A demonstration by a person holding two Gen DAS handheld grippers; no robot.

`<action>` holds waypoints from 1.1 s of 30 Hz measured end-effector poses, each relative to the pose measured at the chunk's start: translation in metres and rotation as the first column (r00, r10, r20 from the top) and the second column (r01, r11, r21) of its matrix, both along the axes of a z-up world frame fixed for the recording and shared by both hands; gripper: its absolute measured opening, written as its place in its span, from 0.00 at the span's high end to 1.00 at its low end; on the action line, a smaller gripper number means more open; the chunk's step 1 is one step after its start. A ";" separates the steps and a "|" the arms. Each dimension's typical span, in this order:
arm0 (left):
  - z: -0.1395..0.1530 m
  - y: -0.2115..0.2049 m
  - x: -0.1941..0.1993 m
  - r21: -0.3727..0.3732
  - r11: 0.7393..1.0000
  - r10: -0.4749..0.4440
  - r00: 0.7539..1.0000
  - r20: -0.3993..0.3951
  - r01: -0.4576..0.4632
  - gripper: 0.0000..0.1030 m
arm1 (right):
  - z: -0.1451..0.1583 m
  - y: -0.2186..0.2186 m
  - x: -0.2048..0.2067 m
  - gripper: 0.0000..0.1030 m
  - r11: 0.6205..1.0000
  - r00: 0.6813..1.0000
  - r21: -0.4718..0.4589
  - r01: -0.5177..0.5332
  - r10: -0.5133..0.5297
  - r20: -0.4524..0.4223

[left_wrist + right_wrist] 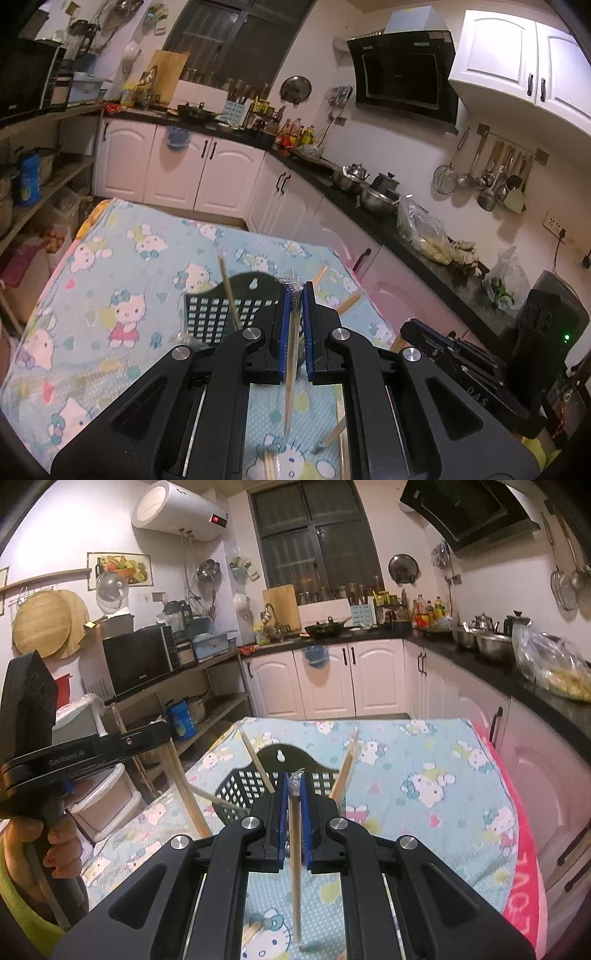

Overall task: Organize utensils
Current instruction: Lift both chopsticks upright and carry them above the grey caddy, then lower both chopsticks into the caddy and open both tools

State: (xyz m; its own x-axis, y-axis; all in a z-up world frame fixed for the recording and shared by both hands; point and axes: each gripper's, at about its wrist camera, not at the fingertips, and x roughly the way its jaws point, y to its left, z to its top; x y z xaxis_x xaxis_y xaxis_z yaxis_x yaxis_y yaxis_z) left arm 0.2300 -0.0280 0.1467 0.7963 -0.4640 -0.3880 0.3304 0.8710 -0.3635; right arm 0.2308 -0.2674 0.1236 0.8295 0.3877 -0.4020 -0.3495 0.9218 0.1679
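Note:
My left gripper [295,291] is shut on a plastic-wrapped wooden chopstick [291,369] that hangs down between the blue pads, just in front of a black lattice utensil basket [214,314]. One chopstick [229,288] stands slanted in that basket. My right gripper [294,779] is shut on another wrapped chopstick [295,867], also hanging down, close before the same basket [243,786], where chopsticks [343,771] lean. Loose chopsticks [332,435] lie on the cloth below. The right gripper's body shows in the left wrist view [461,354].
The table carries a light-blue cartoon cat cloth [122,273]. Loose chopsticks [349,302] lie right of the basket. White cabinets and a dark counter [369,218] run behind and to the right. A shelf rack [177,701] stands to the left.

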 end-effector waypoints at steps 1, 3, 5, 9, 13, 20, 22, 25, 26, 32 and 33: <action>0.002 -0.001 0.001 0.001 1.000 0.001 1.000 0.004 -0.001 0.98 | 0.004 0.000 0.001 0.93 1.000 1.000 -0.001 -0.002 0.002 0.007; 0.008 -0.001 0.005 0.002 1.000 0.007 1.000 0.019 -0.007 0.98 | 0.010 0.001 0.005 0.93 1.000 1.000 0.000 -0.003 0.003 0.018; 0.014 -0.001 0.008 0.006 1.000 0.016 0.999 0.034 -0.016 0.98 | 0.016 0.002 0.007 0.93 1.000 1.000 0.000 -0.005 0.005 0.030; 0.024 0.000 0.012 0.008 0.999 0.032 0.998 0.062 -0.033 0.98 | 0.028 0.004 0.011 0.93 1.000 0.998 -0.003 -0.006 0.006 0.056; 0.033 0.005 0.019 0.004 0.998 0.055 0.995 0.086 -0.056 0.98 | 0.041 0.008 0.020 0.93 1.000 0.997 -0.002 -0.008 0.008 0.079; 0.048 0.013 0.030 0.015 0.995 0.099 0.987 0.128 -0.102 0.98 | 0.060 0.021 0.031 0.93 1.000 0.993 -0.013 -0.019 0.021 0.119; 0.052 0.016 0.034 0.023 0.993 0.110 0.984 0.139 -0.114 0.98 | 0.064 0.024 0.034 0.93 1.000 0.991 -0.011 -0.023 0.024 0.130; 0.059 0.021 0.040 0.034 0.989 0.133 0.978 0.163 -0.140 0.98 | 0.069 0.029 0.039 0.93 1.000 0.989 0.000 -0.030 0.030 0.142; 0.060 0.022 0.041 0.036 0.988 0.140 0.976 0.169 -0.148 0.98 | 0.070 0.030 0.041 0.93 1.000 0.989 0.001 -0.029 0.029 0.146; 0.062 0.028 0.050 0.050 0.982 0.168 0.967 0.192 -0.181 0.98 | 0.073 0.040 0.052 0.93 0.999 0.986 0.011 -0.038 0.036 0.161; 0.062 0.029 0.052 0.051 0.981 0.172 0.966 0.194 -0.185 0.98 | 0.073 0.041 0.055 0.93 0.999 0.986 0.016 -0.037 0.034 0.163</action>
